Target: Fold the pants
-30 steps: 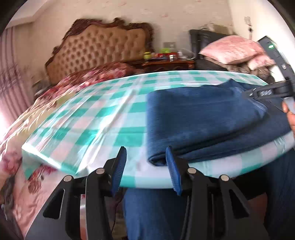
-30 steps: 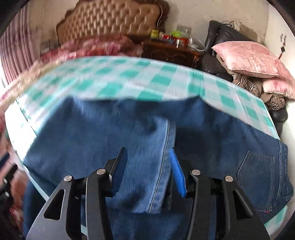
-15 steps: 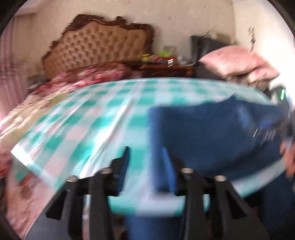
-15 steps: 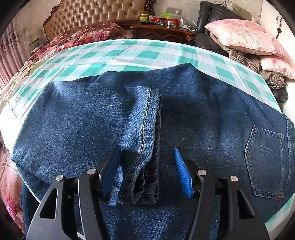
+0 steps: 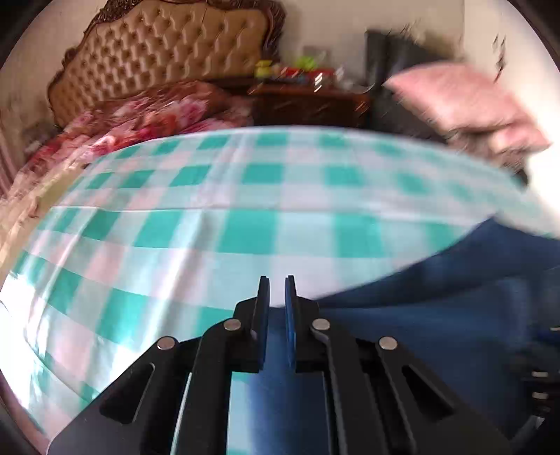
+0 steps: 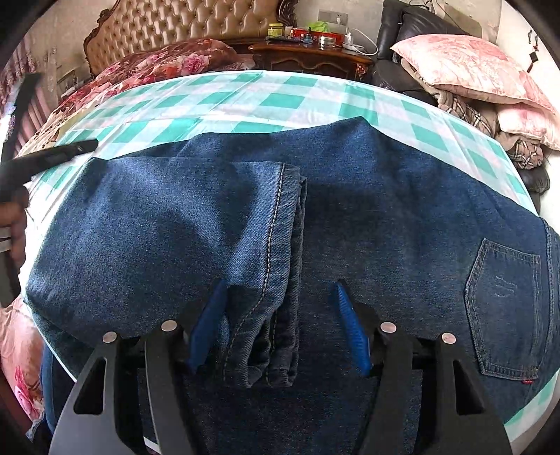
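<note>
Dark blue jeans (image 6: pixel 385 210) lie on the green-checked tablecloth (image 6: pixel 245 94), legs folded over so the hems (image 6: pixel 280 245) lie mid-garment; a back pocket (image 6: pixel 504 308) shows at the right. My right gripper (image 6: pixel 280 315) is open, its blue pads either side of the hems near the front edge. My left gripper (image 5: pixel 276 308) is nearly closed over the jeans' left folded edge (image 5: pixel 437 315); the blurred view shows denim between the pads. It also shows in the right wrist view (image 6: pixel 52 154) at the far left.
A tufted headboard (image 6: pixel 182 28) and floral bedding (image 6: pixel 157 66) lie behind the table. A wooden nightstand (image 6: pixel 311 56) with jars stands at the back. Pink pillows (image 6: pixel 472 70) are piled at the right. The tablecloth (image 5: pixel 245 210) spreads left of the jeans.
My left gripper moved in over the table's front edge to the jeans' left fold and closed from wide open. My right gripper pulled back slightly and stays open around the hems.
</note>
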Tool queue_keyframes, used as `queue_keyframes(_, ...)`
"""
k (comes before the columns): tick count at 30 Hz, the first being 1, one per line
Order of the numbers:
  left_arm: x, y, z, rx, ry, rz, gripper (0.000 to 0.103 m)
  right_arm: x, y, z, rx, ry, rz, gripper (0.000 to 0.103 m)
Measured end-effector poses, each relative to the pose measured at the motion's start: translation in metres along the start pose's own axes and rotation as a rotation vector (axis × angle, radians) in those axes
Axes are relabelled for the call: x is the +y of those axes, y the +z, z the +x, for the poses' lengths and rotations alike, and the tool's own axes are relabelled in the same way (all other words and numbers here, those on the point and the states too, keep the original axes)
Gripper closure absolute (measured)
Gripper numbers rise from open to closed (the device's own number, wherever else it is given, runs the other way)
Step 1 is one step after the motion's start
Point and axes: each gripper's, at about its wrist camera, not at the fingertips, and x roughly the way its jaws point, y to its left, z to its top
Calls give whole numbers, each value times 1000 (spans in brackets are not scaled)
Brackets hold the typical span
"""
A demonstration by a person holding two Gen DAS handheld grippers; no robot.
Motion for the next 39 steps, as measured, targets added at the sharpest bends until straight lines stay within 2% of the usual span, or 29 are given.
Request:
queue_keyframes(2, -9, -8, -24, -31, -36, -7, 95, -1, 3, -5, 3, -27, -1, 43)
queue_keyframes(4, -21, -22, -44, -33, -74, -34, 95, 3, 10, -24, -90, -86, -15, 43)
queue_keyframes(6, -30, -38, -55, -26, -90, -62, 95, 8, 21, -40, -166, -80, -21, 42)
queue_keyframes(7, -37, -45, -58, -12, -119, -72, 95, 15, 30, -45, -193, -50, -34, 41)
queue_keyframes(9, -53, -57, -60, 18, -127, -49, 95, 27, 41, -36, -176, -27, -79, 41)
queue_keyframes(11, -59, -66, -55, 64, -110, -48, 95, 37, 48, -15, -128, -55, -115, 41)
queue_keyframes(14, -53, -75, -48, 106, -72, -74, 93, 29, 48, 15, -47, -102, -82, 41)
queue_keyframes(15, -51, -78, -45, 122, -59, -79, 92, 22, 46, 23, -25, -113, -62, 38)
queue_keyframes(17, -47, -82, -44, 145, -35, -82, 88, 7, 40, 29, -27, -81, -2, 24)
queue_keyframes(19, -42, -86, -44, 162, -19, -95, 85, 1, 40, 30, -16, -55, 19, 24)
queue_keyframes(21, -38, -85, -48, 159, 10, -112, 85, 0, 41, 25, -17, -72, 13, 24)
queue_keyframes(23, -39, -84, -53, 149, 4, -119, 75, -1, 40, 12, -45, -84, 28, 24)
queue_keyframes(24, -41, -84, -56, 140, 3, -113, 73, 0, 39, 4, -71, -64, 31, 24)
queue_keyframes(27, -44, -87, -59, 132, -4, -100, 73, 14, 35, -16, -127, -36, -14, 24)
queue_keyframes(31, -41, -94, -59, 143, -4, -122, 73, 36, 27, -21, -146, -57, -103, 23)
queue_keyframes(37, -43, -104, -59, 144, -28, -118, 72, 25, 17, 7, -2, -92, -48, 22)
queue_keyframes(39, -42, -107, -59, 142, -34, -109, 72, 18, 12, 9, -14, -88, -25, 15)
